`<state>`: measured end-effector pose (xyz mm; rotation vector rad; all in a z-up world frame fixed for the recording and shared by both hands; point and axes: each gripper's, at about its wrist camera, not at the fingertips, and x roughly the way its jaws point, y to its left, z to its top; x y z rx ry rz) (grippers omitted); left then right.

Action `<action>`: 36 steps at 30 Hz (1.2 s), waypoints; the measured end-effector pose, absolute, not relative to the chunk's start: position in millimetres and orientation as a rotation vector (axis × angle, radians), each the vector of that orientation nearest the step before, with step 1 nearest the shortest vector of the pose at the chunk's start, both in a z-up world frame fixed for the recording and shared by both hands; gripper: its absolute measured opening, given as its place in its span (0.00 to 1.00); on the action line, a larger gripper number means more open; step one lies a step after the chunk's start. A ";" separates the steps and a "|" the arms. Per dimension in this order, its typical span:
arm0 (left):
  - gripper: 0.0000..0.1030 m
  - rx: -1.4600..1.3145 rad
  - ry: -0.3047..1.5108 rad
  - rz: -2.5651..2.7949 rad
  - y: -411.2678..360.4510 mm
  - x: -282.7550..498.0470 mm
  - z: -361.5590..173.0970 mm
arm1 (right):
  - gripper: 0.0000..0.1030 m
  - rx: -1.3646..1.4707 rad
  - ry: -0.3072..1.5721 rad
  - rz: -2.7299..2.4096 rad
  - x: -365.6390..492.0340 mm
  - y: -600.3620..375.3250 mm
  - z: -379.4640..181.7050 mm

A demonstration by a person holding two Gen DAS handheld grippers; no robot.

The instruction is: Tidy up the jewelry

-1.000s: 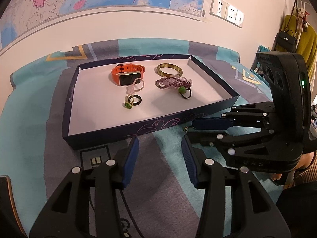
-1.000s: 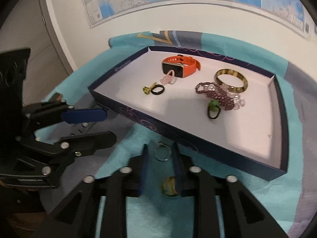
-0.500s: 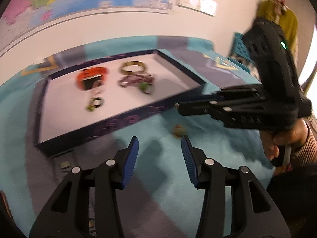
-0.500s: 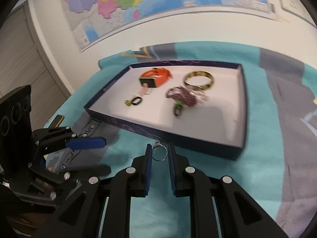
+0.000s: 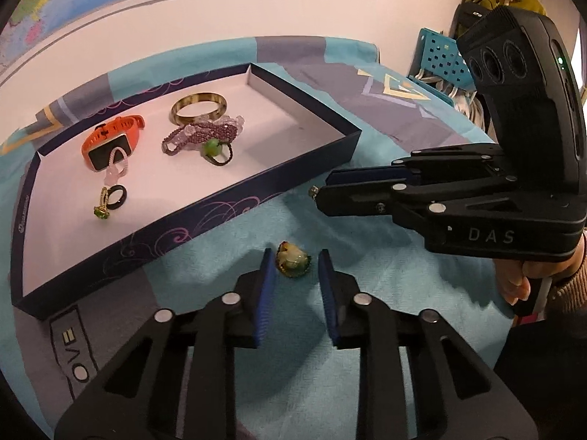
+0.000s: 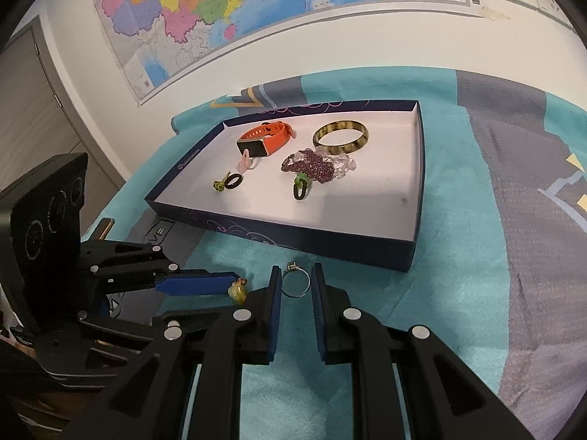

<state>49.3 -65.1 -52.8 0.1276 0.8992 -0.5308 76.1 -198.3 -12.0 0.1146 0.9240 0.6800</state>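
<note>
- Since a second ago the left claw (image 5: 293, 269) has swung away from the tray's front wall to straddle a small yellow-green glassy trinket (image 5: 292, 259) lying on the turquoise and grey cloth (image 5: 385, 278) over the surface; its blue pads are closing, with the trinket between them, and a sliver of gap shows on both sides.
- Far left in the shallow navy cardboard tray with a white floor (image 5: 227, 209), an orange-strapped smartwatch (image 5: 112, 142) lies with a pale pink loop (image 5: 116, 168) against its face.
- Just in front of that sit a gold ring with a green stone (image 5: 101, 209) and a plain black ring (image 5: 118, 194), touching each other.
- Towards the tray's middle, a brown-and-amber bangle (image 5: 199, 109) lies flat, and a purple beaded bracelet with clear crystals (image 5: 205, 134) rests just in front of it.
- A black ring topped with a green bead (image 5: 216, 150) lies against the bracelet's near edge.
- Right of the left claw, outside the tray, the right claw (image 6: 296, 281) is held above the cloth by a hand in a brown knit cuff (image 5: 513, 278); its pads are narrow and clamped on a thin silver ring with a small green stone (image 6: 295, 282), near the tray's front wall.
</note>
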 end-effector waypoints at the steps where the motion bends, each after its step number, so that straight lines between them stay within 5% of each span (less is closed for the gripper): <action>1: 0.17 0.126 0.901 -0.530 -64.6 49.4 -53.1 | 0.14 0.115 0.923 0.682 76.0 -198.2 -11.8; 36: 0.17 -0.040 0.796 -0.351 8.1 32.9 -21.4 | 0.14 0.093 0.863 0.752 66.2 -170.8 7.9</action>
